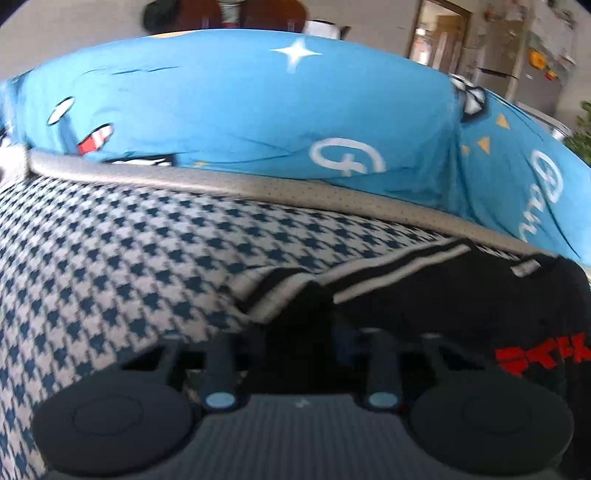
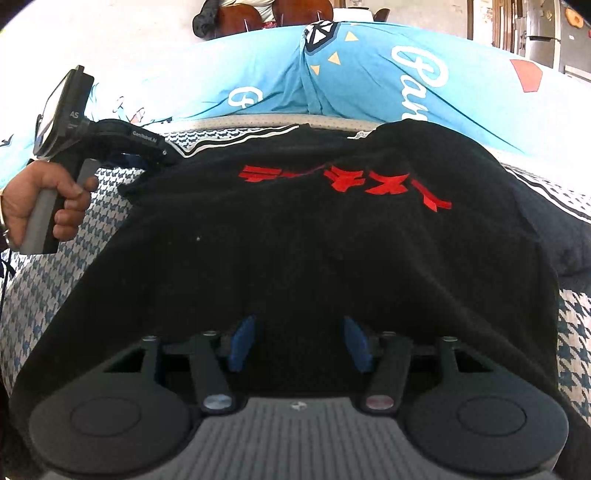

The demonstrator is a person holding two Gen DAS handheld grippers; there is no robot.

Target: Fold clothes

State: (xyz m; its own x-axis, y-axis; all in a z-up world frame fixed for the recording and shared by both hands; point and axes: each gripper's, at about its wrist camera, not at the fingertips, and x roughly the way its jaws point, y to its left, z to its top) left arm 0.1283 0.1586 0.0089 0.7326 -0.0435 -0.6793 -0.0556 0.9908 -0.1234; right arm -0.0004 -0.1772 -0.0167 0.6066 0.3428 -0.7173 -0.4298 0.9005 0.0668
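Note:
A black garment (image 2: 295, 229) with red characters (image 2: 347, 181) and white-striped trim lies spread on a houndstooth cushion (image 2: 48, 288). Its near hem is draped over my right gripper (image 2: 299, 332), which is open; the blue pads (image 2: 243, 343) stand well apart and the tips are hidden under the cloth. A hand (image 2: 48, 199) holds my left gripper (image 2: 162, 153) at the garment's far left corner. In the left wrist view the left gripper (image 1: 301, 325) is open, its dark fingers blurred against the striped edge (image 1: 388, 273) of the black garment (image 1: 461, 306).
A blue printed sheet (image 1: 240, 103) bulges behind the cushion's grey piped edge (image 1: 221, 184). Houndstooth fabric (image 1: 110, 258) stretches to the left. Farther back are a doorway (image 1: 439, 40), a fridge (image 1: 517, 62) and dark wooden furniture (image 2: 236, 18).

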